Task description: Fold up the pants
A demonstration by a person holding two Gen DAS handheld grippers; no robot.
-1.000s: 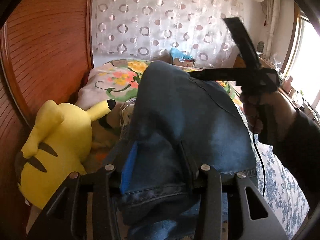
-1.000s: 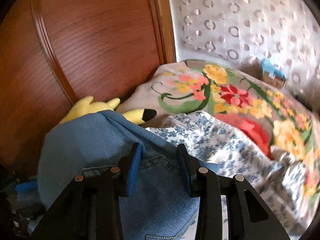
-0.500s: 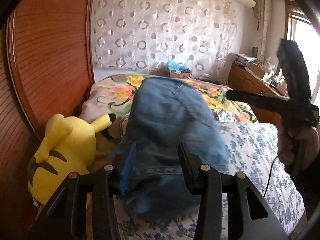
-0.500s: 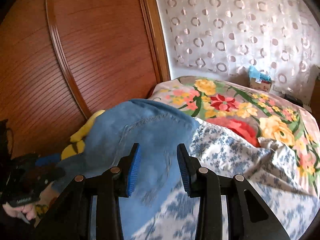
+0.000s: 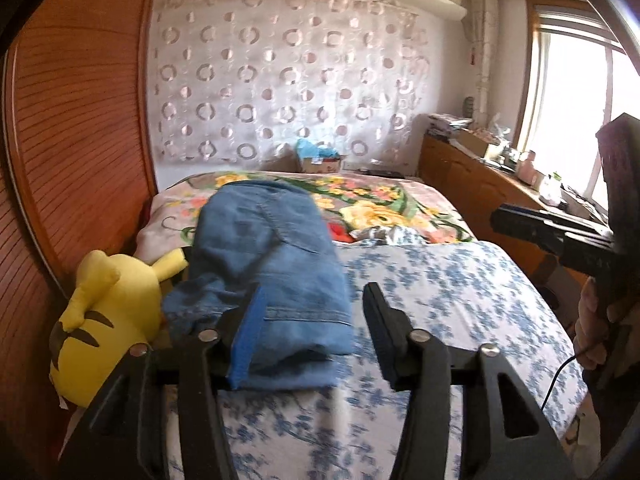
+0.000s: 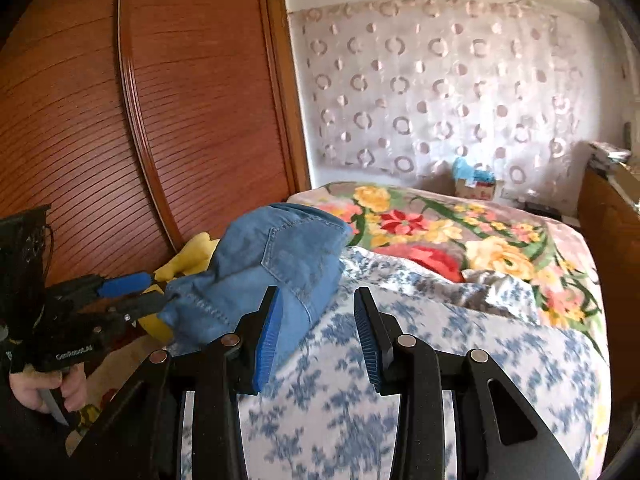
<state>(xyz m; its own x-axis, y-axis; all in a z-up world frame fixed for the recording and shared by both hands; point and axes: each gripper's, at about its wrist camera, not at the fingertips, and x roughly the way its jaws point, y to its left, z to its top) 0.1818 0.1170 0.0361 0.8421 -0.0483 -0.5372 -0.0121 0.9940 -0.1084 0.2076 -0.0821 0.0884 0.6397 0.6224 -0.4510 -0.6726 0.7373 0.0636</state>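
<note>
The folded blue denim pants (image 5: pixel 264 268) lie on the bed (image 5: pixel 460 288), along its left edge, stretching from the near part of the blue-flowered sheet up onto the bright floral blanket (image 5: pixel 384 200) at the far end. Their back pocket (image 6: pixel 296 252) faces up, and the near end shows a stitched hem above a thick fold. A yellow plush toy (image 5: pixel 108 316) with black-tipped ears sits squeezed between the pants and the ribbed wooden wardrobe door (image 5: pixel 76 140), touching the denim at the left edge.

The left gripper (image 5: pixel 312 328) hangs just above the near end of the pants. Its jaws have just been opening, and now stand moderately wide; the blue-padded left finger lies over the denim hem, the right finger over bare sheet, and neither pad presses on the cloth. In the right wrist view one finger tip of this gripper still looks to be at the corner of the fabric, though I cannot tell if it touches.

The right gripper (image 6: pixel 318 332) hangs over the flowered sheet just right of the pants, fingers narrowly parted with nothing between them. A hand (image 5: pixel 596 320) grasps its handle near the bed's right edge.
</note>
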